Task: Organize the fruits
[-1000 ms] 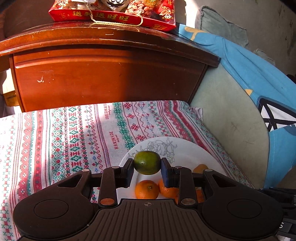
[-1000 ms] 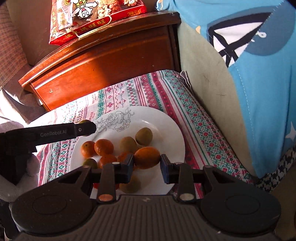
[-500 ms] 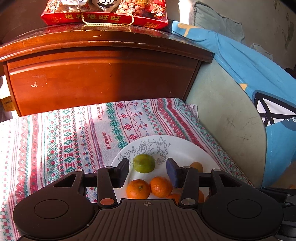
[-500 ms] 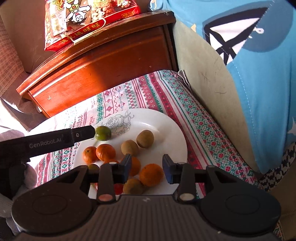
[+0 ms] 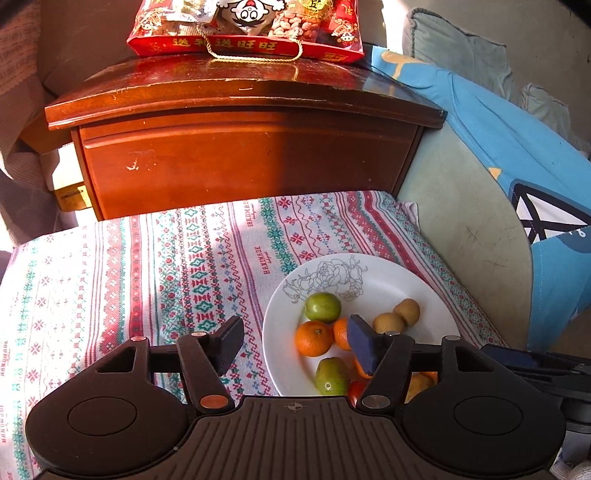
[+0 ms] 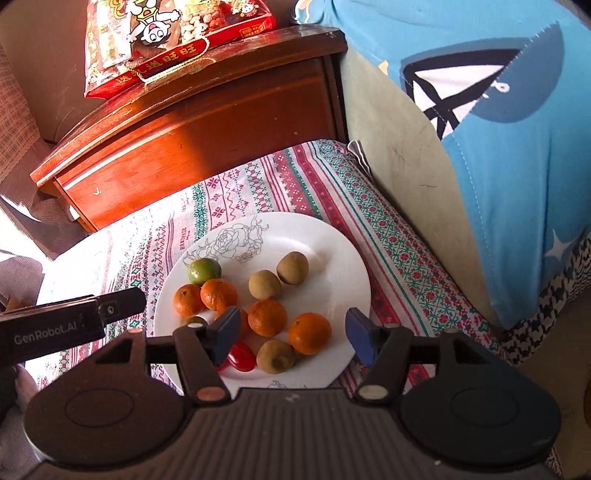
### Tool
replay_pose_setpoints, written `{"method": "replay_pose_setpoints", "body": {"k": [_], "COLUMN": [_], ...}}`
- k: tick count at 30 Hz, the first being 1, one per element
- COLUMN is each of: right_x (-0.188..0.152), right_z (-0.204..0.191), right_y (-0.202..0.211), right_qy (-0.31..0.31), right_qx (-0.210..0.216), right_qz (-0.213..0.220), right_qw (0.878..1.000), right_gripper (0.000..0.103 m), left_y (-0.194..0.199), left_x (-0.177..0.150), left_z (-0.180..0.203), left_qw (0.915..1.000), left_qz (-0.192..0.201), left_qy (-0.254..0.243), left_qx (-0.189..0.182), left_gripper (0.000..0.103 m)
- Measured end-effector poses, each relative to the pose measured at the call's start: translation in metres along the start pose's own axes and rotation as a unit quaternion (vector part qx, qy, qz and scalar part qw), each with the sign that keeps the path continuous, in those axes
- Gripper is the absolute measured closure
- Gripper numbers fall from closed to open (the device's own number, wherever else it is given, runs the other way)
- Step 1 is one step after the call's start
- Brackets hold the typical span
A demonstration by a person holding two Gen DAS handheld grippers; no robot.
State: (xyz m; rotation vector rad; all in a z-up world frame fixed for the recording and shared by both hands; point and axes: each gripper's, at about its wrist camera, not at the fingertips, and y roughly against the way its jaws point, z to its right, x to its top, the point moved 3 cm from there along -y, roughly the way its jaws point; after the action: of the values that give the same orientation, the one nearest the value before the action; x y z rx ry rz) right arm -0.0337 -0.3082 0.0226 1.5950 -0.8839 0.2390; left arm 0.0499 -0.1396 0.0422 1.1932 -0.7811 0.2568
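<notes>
A white plate [image 6: 332,254] with a rose drawing sits on a patterned cloth and holds several fruits: a green citrus [image 6: 204,270], several oranges [image 6: 309,333], brown kiwis [image 6: 264,284] and a red tomato [image 6: 242,356]. My right gripper [image 6: 290,336] is open and empty above the plate's near side. My left gripper [image 5: 295,341] is open and empty at the plate's left edge [image 5: 273,314]; the green citrus [image 5: 322,307] lies just beyond it. The left gripper also shows in the right wrist view [image 6: 122,308].
A wooden nightstand [image 5: 240,147] stands behind the cloth [image 5: 147,266], with a red snack bag [image 5: 243,29] on top. A blue printed blanket [image 6: 498,147] over a green cushion rises along the right side.
Both grippers opened and pulled back. The left let go of the green citrus, and the right let go of an orange; both fruits now lie on the plate.
</notes>
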Motion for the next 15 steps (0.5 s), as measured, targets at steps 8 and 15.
{"method": "replay_pose_setpoints", "body": {"k": [8, 15], "right_x": [-0.013, -0.017], "right_z": [-0.004, -0.001], "right_y": [0.012, 0.01], "right_qy": [0.009, 0.007], "right_qx": [-0.03, -0.049], "right_qz": [-0.013, -0.033], "right_qw": [0.999, 0.998], "right_gripper": [0.023, 0.02], "left_y": [0.014, 0.013], "left_x": [-0.017, -0.027], "left_z": [-0.011, -0.015], "left_qw": [0.9988, 0.9957], "left_qz": [-0.032, -0.065], "left_qy": [0.008, 0.008], "left_qx": [0.037, 0.065], "left_gripper": [0.037, 0.029]}}
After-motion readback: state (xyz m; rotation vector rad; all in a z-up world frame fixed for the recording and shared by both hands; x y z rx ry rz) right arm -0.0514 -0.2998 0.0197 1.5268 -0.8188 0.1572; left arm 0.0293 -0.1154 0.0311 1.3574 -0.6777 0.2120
